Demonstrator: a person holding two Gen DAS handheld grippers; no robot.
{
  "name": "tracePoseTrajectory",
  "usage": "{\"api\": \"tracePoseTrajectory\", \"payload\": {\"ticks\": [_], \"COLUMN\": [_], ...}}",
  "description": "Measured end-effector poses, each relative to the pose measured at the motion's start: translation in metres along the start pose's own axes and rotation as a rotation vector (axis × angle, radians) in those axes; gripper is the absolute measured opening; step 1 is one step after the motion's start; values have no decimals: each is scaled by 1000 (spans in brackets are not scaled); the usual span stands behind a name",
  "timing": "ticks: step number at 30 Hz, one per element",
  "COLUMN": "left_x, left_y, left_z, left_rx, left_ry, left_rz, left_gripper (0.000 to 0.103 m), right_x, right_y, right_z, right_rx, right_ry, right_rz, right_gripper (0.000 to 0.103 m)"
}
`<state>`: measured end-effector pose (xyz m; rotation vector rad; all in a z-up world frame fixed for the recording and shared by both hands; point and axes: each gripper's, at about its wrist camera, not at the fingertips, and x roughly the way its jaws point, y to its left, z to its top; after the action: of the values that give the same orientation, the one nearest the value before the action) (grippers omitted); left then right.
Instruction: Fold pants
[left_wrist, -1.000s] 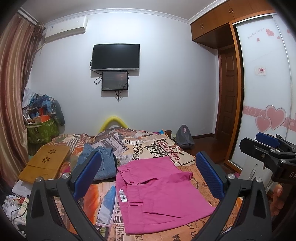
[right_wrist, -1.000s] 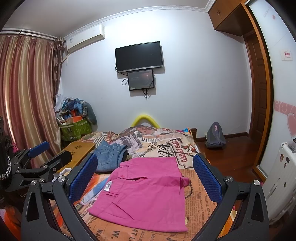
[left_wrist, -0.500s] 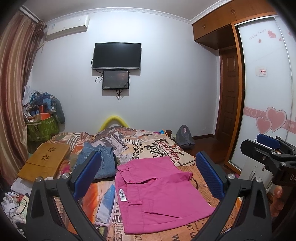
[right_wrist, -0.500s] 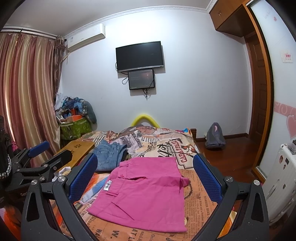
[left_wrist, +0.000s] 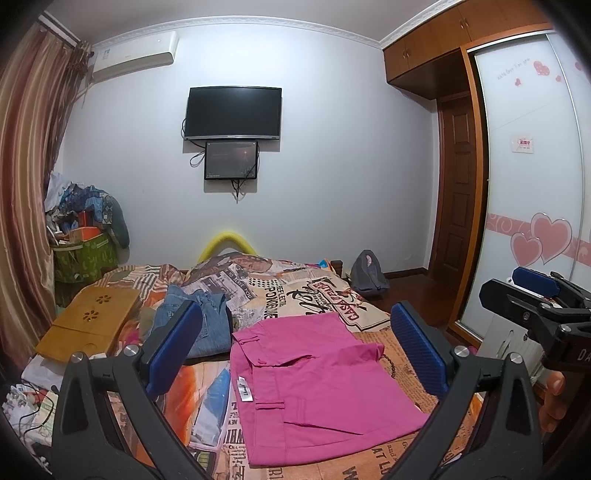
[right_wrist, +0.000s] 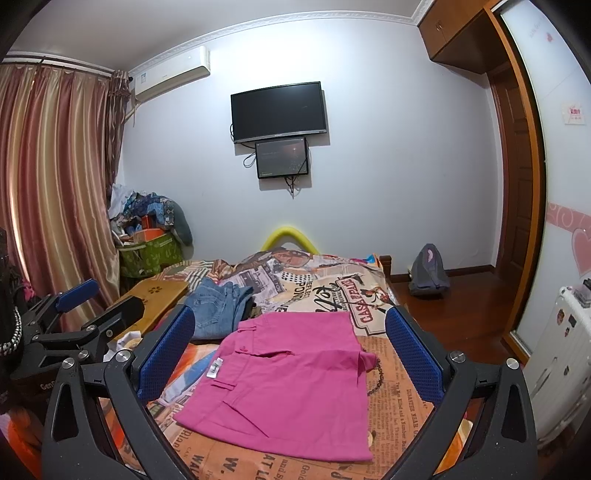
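Lying folded flat on the printed bedspread (left_wrist: 332, 295), pink pants (left_wrist: 317, 384) sit beside a blue denim garment (left_wrist: 207, 325). Left gripper (left_wrist: 295, 347) hovers above them, jaws wide, empty. Right gripper (right_wrist: 288, 350) likewise: jaws wide, holding nothing, clear of the cloth.

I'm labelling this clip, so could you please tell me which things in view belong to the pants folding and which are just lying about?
Job:
pink pants, folded on the bed
left tool, open
right tool, open

Lying about:
jeans
wooden tray
backpack
green bag
TV
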<state>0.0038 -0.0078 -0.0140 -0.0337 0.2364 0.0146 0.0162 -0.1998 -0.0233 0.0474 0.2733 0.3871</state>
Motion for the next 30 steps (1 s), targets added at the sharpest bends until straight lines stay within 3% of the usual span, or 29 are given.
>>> {"api": "tracePoseTrajectory", "payload": {"ticks": [19,30], "left_x": [0,26], "left_y": [0,4], "left_z": [-1,0], "left_rx": [8,18], "left_ry": [-3,51], "left_rz": [6,18], "left_gripper": [103,103], "right_x": [0,17], "right_y": [0,-12], "right_z": [-2,-6], "right_rx": [-1,16], "right_ry": [3,20], "right_rz": [3,-7], "right_gripper": [103,103]}}
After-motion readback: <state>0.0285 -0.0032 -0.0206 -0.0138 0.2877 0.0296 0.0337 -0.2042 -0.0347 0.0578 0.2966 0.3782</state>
